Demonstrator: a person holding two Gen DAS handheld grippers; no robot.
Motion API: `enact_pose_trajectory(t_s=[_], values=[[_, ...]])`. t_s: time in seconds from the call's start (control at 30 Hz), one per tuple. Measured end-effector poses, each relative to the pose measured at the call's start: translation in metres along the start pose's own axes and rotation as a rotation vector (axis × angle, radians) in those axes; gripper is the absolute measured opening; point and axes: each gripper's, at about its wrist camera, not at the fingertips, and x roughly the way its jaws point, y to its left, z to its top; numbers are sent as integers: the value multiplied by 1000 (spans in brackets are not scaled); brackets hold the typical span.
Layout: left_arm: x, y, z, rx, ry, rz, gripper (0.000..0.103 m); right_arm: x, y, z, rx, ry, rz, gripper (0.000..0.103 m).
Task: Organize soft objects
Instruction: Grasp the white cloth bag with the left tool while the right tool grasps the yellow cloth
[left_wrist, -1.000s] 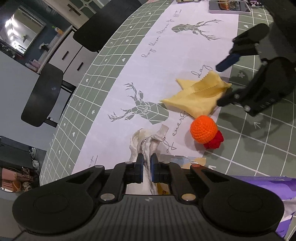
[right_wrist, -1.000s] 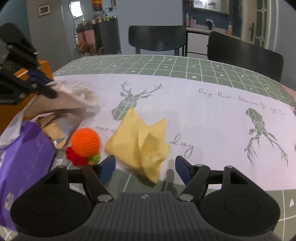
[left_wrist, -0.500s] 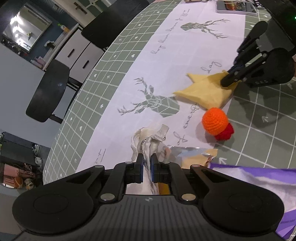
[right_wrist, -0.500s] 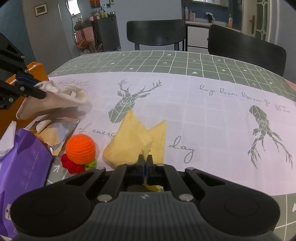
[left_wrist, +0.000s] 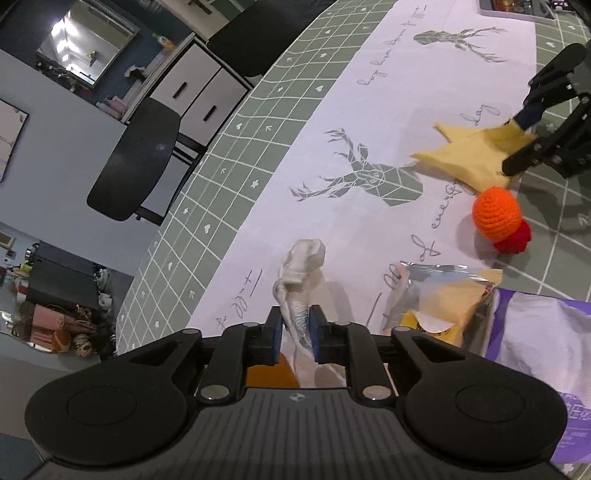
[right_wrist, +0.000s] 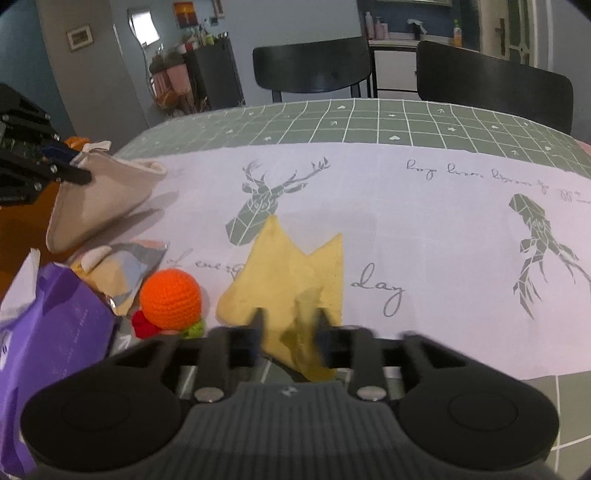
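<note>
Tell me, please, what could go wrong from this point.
1. The left hand-held gripper has just been opening with the cream cloth between its jaws, so the cloth may slip out early.
2. The right hand-held gripper has just been opening around the yellow cloth. The pinched fold may flop open.
3. The orange crochet ball lies right beside that cloth, and a re-grasp might knock it rolling.

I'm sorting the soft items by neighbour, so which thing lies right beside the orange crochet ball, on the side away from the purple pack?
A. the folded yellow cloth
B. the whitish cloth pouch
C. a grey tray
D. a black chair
A: in the right wrist view the yellow cloth lies just right of the orange crochet ball, while the purple pack is on its left.
</note>
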Motion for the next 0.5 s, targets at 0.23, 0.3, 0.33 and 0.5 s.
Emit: enact_pose_trajectory(t_s=[0.23,0.3,0.33,0.5], values=[[13,-9,0,2,8,-3,24,1,8,-3,-39,-14,-19,36],[15,-8,1,-39,-2,-43,24,0,7,-2,-39,-12,-16,26],[15,-8,1,-59,-8,-65,24,0,6,-2,-35,-10,-10,23],[21,-17,5,-76,-2,-110,24,-1,5,-2,-27,-9,1,23]])
